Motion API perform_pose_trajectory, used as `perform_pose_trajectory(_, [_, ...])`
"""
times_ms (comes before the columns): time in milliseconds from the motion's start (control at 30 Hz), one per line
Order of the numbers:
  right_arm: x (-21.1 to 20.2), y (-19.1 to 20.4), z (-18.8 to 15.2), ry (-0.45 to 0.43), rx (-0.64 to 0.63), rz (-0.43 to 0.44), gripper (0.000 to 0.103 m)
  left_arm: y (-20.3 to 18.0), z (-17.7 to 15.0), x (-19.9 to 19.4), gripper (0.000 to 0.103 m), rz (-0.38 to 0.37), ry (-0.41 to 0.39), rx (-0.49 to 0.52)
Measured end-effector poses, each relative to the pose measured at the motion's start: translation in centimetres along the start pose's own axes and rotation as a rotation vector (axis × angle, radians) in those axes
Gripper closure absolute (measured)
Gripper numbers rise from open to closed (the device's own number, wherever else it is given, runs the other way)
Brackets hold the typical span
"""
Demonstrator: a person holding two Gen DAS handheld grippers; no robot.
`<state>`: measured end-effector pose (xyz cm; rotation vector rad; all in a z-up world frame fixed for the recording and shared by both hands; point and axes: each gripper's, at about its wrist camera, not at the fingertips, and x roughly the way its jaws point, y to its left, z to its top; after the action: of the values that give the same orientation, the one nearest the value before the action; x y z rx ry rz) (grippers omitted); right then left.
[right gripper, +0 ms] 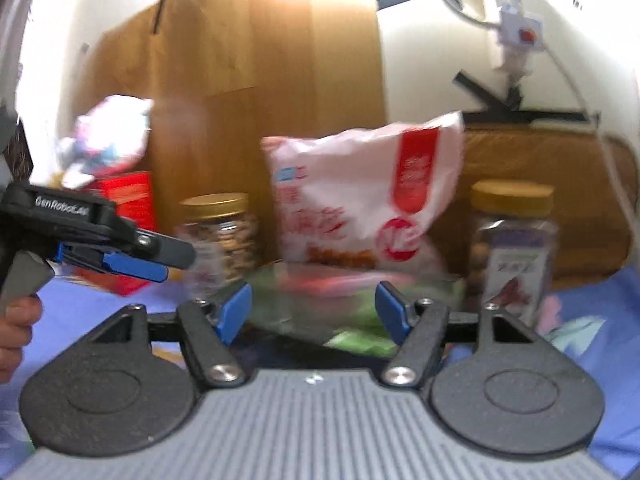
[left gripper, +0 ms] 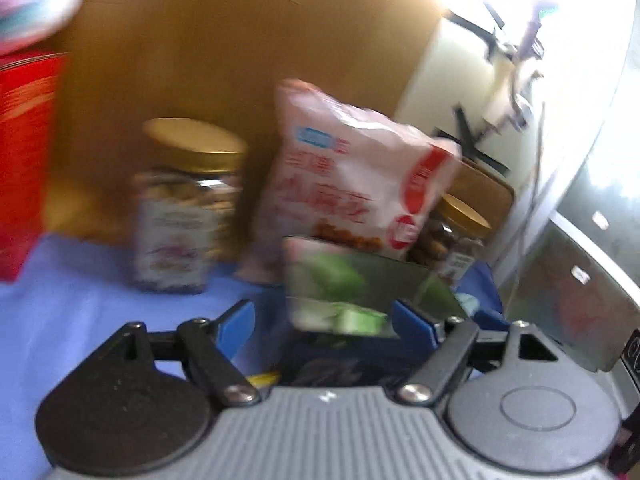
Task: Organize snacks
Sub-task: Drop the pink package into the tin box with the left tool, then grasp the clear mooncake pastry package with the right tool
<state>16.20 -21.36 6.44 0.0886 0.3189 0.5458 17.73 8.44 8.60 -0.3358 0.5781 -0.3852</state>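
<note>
A white and red snack bag [left gripper: 352, 184] leans against a cardboard sheet, also in the right wrist view [right gripper: 360, 196]. A gold-lidded jar [left gripper: 184, 208] stands left of it [right gripper: 220, 232], another jar [left gripper: 452, 236] right of it [right gripper: 512, 248]. A green and clear packet [left gripper: 352, 292] lies in front of the bag [right gripper: 344, 312]. My left gripper [left gripper: 324, 320] is open with the packet between its blue fingers. My right gripper [right gripper: 314, 308] is open around the same packet. The left gripper also shows in the right wrist view [right gripper: 132, 264].
A red box [left gripper: 24, 160] stands at the left with a pink and white bag [right gripper: 108, 136] on top. Cardboard [left gripper: 224, 40] backs the snacks. A brown padded item [right gripper: 560, 200] sits at the right. A purple cloth [left gripper: 60, 312] covers the table.
</note>
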Motion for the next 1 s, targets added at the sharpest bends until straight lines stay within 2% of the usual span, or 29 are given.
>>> perform_pose_trajectory(100, [1.1,1.1,-0.7,0.105,0.084,0.122,0.035,3.1,-1.8,-2.7,0.024,0.077,-0.017,-0.064])
perform_pose_trajectory(200, [3.1,3.1,-1.5,0.219,0.117,0.2,0.04,5.7,-3.2,-3.6,0.024,0.086,0.0,-0.148])
perform_pose_trajectory(233, [3.1,3.1,-1.5,0.219,0.117,0.2,0.041,6.3,-3.4,-3.6,0.024,0.089,0.002,-0.167])
perform_pose_trajectory(267, [4.4,4.4,-1.7,0.271,0.131,0.227,0.041,6.8,-3.6,-3.6,0.024,0.09,0.001,-0.183])
perform_pose_trajectory(433, [5.7,7.3,-1.9,0.32,0.073,0.222,0.041,8.0,-4.3,-3.0,0.024,0.06,-0.002,-0.217])
perform_pose_trajectory(467, [6.0,8.8,-2.2,0.333,0.002,0.208,0.041,8.2,-4.4,-2.9,0.024,0.051,0.002,-0.222])
perform_pose_trajectory(567, [6.8,10.2,-3.1,0.379,-0.089,0.18,0.041,8.3,-5.0,-2.8,0.024,0.032,0.011,-0.215])
perform_pose_trajectory(667, [7.4,10.4,-3.6,0.403,-0.088,0.183,0.042,8.1,-5.2,-3.2,0.024,0.014,0.003,-0.198])
perform_pose_trajectory(733, [7.4,10.4,-3.5,0.403,-0.09,0.174,0.077,7.9,-5.2,-3.4,0.024,0.002,-0.002,-0.186])
perform_pose_trajectory(900, [6.2,10.1,-3.5,0.376,-0.077,0.186,0.09,7.5,-5.3,-3.7,0.024,-0.017,-0.002,-0.186])
perform_pose_trajectory(1000, [4.8,8.3,-3.2,0.373,0.053,0.212,0.094,7.2,-5.2,-4.4,0.024,-0.038,-0.01,-0.195])
